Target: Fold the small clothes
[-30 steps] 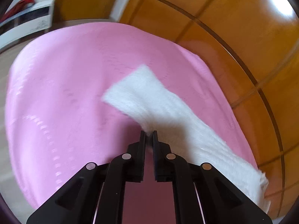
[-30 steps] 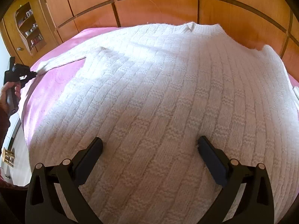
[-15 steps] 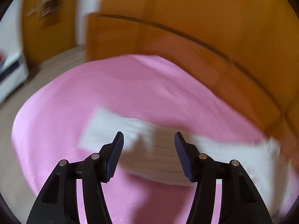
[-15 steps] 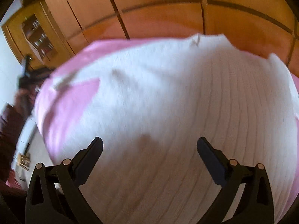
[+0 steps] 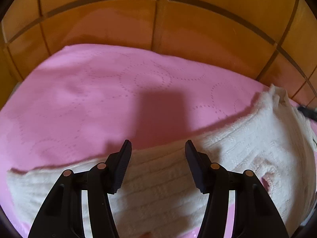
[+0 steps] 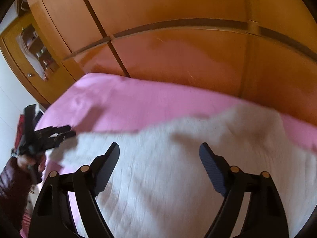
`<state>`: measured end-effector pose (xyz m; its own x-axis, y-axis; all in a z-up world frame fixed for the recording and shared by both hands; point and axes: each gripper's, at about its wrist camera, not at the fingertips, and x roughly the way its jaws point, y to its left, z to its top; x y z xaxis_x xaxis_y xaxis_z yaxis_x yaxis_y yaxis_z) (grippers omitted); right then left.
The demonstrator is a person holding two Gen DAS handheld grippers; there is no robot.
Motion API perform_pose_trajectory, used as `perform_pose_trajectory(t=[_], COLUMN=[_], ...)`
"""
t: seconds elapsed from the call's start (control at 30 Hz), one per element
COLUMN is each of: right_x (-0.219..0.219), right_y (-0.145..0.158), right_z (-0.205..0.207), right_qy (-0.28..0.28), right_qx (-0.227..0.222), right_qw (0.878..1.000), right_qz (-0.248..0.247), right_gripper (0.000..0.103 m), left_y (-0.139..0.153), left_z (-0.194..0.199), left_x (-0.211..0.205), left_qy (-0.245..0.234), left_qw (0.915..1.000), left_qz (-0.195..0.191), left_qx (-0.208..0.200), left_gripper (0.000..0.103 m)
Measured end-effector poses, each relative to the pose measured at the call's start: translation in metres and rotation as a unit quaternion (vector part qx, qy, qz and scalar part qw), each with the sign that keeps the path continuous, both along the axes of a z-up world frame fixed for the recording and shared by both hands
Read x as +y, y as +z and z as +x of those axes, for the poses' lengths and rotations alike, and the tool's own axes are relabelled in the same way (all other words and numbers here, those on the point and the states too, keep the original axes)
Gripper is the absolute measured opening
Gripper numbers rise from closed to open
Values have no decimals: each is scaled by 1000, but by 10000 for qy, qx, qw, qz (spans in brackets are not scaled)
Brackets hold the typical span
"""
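Note:
A white knit sweater point(image 6: 168, 170) lies spread on a pink bedcover point(image 6: 128, 107). In the left wrist view its sleeve point(image 5: 158, 182) stretches flat across the cover point(image 5: 99, 99) under my left gripper point(image 5: 158, 148), which is open and empty just above it. My right gripper point(image 6: 159, 150) is open and empty over the sweater's body. The left gripper also shows at the far left of the right wrist view point(image 6: 49, 136), at the sleeve's end.
A wooden wardrobe point(image 6: 178, 49) stands right behind the bed in both views point(image 5: 158, 29). A cabinet with a glass door point(image 6: 33, 51) stands at the back left. The bed's left edge drops off near the hand.
My left gripper let go of the sleeve and opened; the sleeve now lies flat. Both grippers swung to face the wardrobe. My right gripper stayed open and narrowed a little.

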<state>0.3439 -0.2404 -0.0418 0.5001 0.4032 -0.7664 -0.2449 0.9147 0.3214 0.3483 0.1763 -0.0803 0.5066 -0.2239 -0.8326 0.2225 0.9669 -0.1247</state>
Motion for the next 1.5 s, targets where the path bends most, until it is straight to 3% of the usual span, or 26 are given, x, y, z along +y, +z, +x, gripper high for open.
perform_pose_trajectory(t=[0.13, 0.23, 0.3, 0.33, 0.4, 0.43, 0.47, 0.53, 0.63, 0.77, 0.9, 0.97, 1.0, 1.03, 1.07, 1.17, 1.23, 1.3, 1.37, 1.4, 1.5], right_x=[32, 49, 54, 54, 52, 51, 50, 53, 55, 54, 65, 65, 61, 54, 43, 21, 8, -9, -30, -47, -90], right_y=[-26, -58, -72, -71, -67, -64, -62, -56, -42, -29, -63, -67, -65, -61, -55, -52, -53, -54, -54, -54, -53], right_z=[44, 63, 63, 59, 50, 46, 41, 29, 23, 17, 27, 22, 21, 18, 9, -21, -45, -76, -104, -123, -168], right_qy=[219, 517, 765, 840, 1069, 1165, 1278, 1483, 1360, 934, 554, 399, 260, 150, 15, -35, -104, -210, -382, -555, -1059], right_qx=[196, 599, 795, 707, 725, 695, 674, 485, 62, -469, -139, -163, -133, -100, -147, -140, -68, -38, -43, -39, 56], right_qw=[9989, 9941, 9899, 9896, 9884, 9875, 9862, 9826, 9832, 9873, 9884, 9903, 9925, 9947, 9965, 9977, 9979, 9980, 9976, 9968, 9934], right_qz=[-377, -740, -891, -934, -793, -801, -805, -1003, -1214, -1198, -1406, -1324, -1190, -1015, -827, -659, -631, -589, -575, -581, -437], right_gripper=[81, 81, 76, 66, 48, 32, 26, 10, 4, 4, 5, 12, 33, 57, 59, 61, 65, 66, 69, 69, 72], left_y=[-20, -21, -21, -20, -19, -18, -18, -19, -16, -6, -21, -34, -33, -32, -29, -16, -7, 0, 6, 6, 1], left_z=[8, 4, 1, -3, -11, -17, -24, -36, -43, -49, -33, -26, -27, -28, -32, -49, -68, -94, -121, -136, -169], left_x=[-8, -12, -13, -13, -16, -17, -20, -24, -25, -25, -37, -44, -45, -41, -37, -30, -28, -31, -38, -42, -60], left_qy=[-385, -637, -754, -839, -1024, -1097, -1152, -1177, -864, -109, 388, 526, 610, 735, 844, 1106, 1098, 1007, 891, 796, 622], left_qw=[9987, 9974, 9966, 9960, 9945, 9939, 9932, 9928, 9955, 9957, 9936, 9920, 9913, 9917, 9924, 9917, 9931, 9923, 9880, 9846, 9845], left_qz=[18, 161, 168, 181, 102, 103, 155, 170, 151, 303, 769, 1006, 1031, 929, 767, 454, -61, -605, -1208, -1518, -1617], left_qx=[326, 285, 271, 238, 173, 106, 20, -135, -358, -874, -736, -544, -552, -496, -451, -473, -416, -381, -362, -336, -289], left_gripper=[53, 53, 43, 38, 15, 11, 5, 4, 3, 3, 3, 3, 3, 3, 3, 3, 5, 31, 49, 52, 52])
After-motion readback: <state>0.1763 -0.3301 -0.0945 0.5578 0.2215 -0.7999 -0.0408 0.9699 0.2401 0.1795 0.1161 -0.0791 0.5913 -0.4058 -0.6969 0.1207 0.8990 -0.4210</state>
